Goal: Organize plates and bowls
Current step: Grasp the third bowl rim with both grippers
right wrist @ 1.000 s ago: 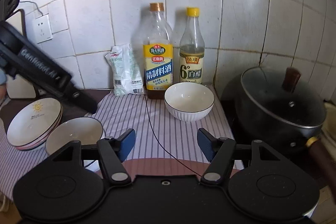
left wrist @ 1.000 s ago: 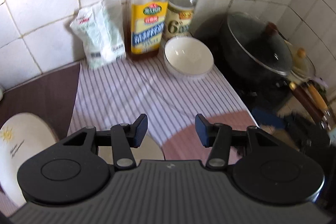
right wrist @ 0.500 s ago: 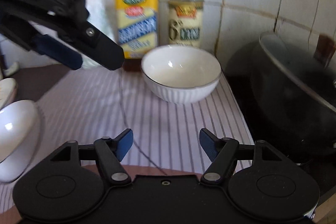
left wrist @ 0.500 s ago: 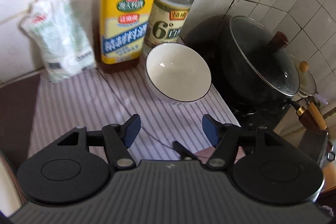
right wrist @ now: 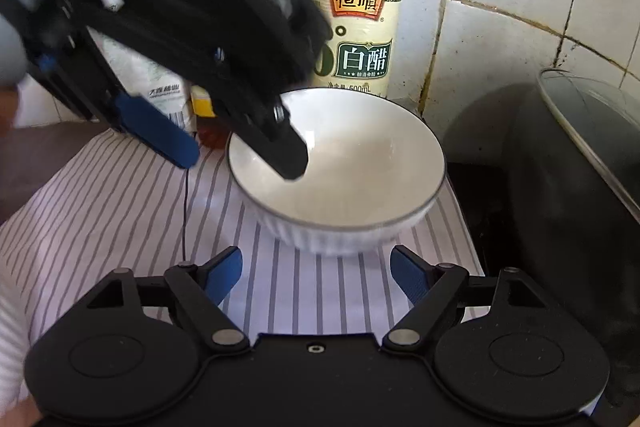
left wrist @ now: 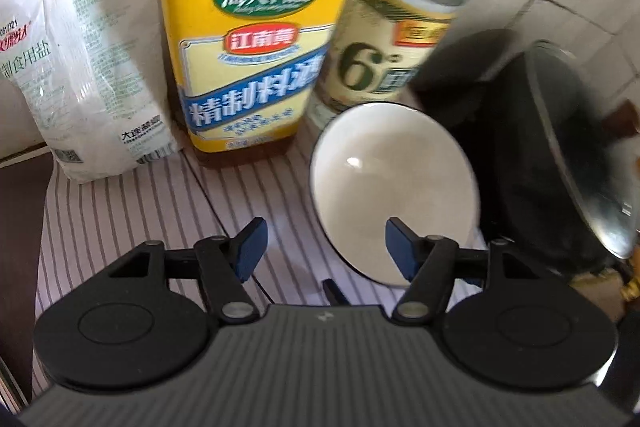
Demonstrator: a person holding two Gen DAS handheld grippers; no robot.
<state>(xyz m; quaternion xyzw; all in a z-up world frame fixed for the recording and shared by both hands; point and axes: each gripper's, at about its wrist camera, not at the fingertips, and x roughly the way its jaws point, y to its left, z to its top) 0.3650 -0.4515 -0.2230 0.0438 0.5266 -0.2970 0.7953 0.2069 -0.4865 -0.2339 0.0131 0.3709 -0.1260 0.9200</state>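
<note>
Now the left tool, jaws spread, straddles the near-left rim of the white ribbed ceramic bowl, while the right tool waits open just before it.

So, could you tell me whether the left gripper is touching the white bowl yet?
Cannot tell. In the right wrist view one finger of the left gripper overlaps the bowl rim, with no plain gap or contact.

From the left wrist we look steeply down toward the table's back edge, very close to the white bowl and the bottles against the wall. From the right wrist we face the same back edge, lower and nearer the table's front. Both views share the bowl, the white vinegar bottle and the striped cloth.
</note>
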